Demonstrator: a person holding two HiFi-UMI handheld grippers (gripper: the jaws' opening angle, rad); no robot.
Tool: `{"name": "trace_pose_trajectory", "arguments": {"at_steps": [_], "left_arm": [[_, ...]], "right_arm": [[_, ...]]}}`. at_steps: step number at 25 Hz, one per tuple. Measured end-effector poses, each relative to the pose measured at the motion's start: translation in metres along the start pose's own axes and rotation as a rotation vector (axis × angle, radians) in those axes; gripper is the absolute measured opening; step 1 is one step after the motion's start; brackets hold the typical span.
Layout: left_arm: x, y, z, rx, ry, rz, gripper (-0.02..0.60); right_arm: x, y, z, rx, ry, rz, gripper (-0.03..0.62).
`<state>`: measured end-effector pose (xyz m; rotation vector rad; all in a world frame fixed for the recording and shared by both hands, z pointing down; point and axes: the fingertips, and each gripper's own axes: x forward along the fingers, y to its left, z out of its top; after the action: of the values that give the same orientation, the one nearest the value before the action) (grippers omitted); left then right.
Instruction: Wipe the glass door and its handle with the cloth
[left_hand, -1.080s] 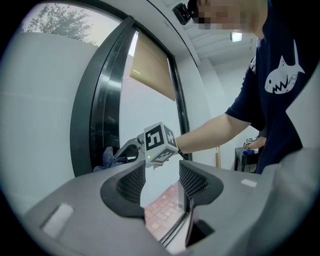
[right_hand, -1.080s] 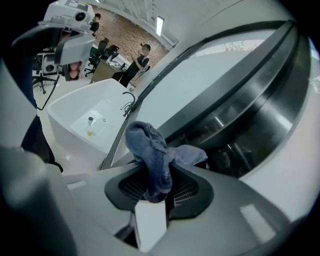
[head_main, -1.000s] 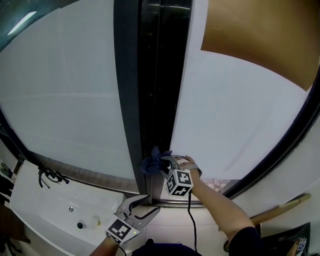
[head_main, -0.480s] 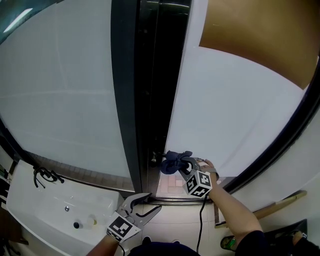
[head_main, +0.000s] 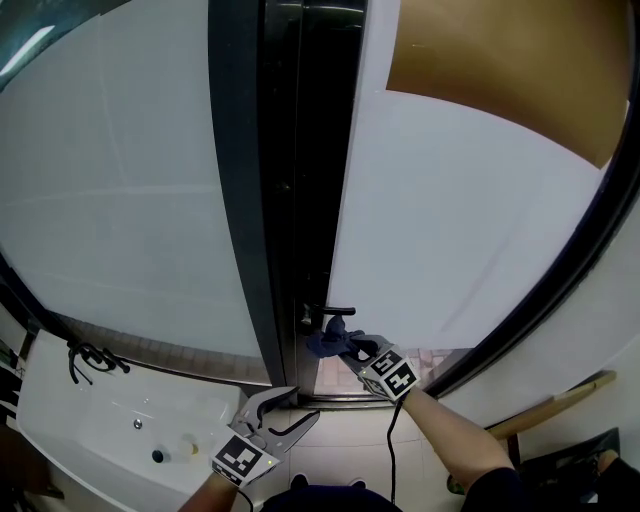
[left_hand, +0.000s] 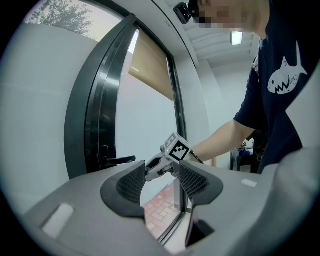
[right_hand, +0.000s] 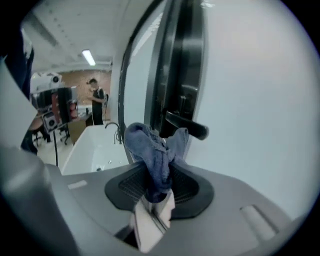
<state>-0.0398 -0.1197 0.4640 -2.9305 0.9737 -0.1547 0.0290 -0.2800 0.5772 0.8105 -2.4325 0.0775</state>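
Right claw (head_main: 352, 350) is clamped on a blue cloth (head_main: 326, 341), just beneath the black handle (head_main: 336, 311) at the glass door's (head_main: 440, 230) edge. Left claw (head_main: 300, 407) hangs lower, jaws apart, empty.

Your head camera looks steeply down along the glass door (head_main: 450, 250), with the handle (head_main: 335, 311) just below centre, toward 6 o'clock. Your left gripper view sits low and farther back, facing the door with that handle toward 8 o'clock. Your right gripper view faces the same handle from close by, so all three views share it.
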Motion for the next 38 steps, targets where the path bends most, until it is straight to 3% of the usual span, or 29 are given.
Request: {"name": "trace_pose_trajectory", "arguments": {"at_steps": [5, 12, 18, 24, 28, 35, 38], "left_arm": [[-0.019, 0.008, -0.010, -0.006, 0.027, 0.032, 0.209], [-0.039, 0.014, -0.016, -0.027, 0.048, 0.073, 0.209], [-0.049, 0.018, -0.022, -0.035, 0.071, 0.096, 0.208], [-0.039, 0.010, -0.017, -0.030, 0.069, 0.069, 0.209], [-0.032, 0.007, -0.019, -0.027, 0.068, 0.053, 0.209], [-0.025, 0.003, -0.015, -0.022, 0.062, 0.040, 0.209], [-0.026, 0.005, -0.015, -0.023, 0.062, 0.047, 0.209]], "right_arm": [[0.035, -0.005, 0.023, 0.241, -0.086, 0.025, 0.124], [0.076, -0.023, 0.059, 0.419, -0.168, -0.011, 0.124], [0.083, -0.033, 0.052, 0.423, -0.188, 0.007, 0.126], [0.076, -0.059, 0.003, 0.434, -0.058, -0.089, 0.124], [0.061, -0.070, -0.019, 0.474, -0.055, -0.105, 0.124], [0.053, -0.043, 0.025, 0.467, -0.152, -0.016, 0.123], [0.064, -0.034, 0.044, 0.528, -0.182, 0.006, 0.126]]}}
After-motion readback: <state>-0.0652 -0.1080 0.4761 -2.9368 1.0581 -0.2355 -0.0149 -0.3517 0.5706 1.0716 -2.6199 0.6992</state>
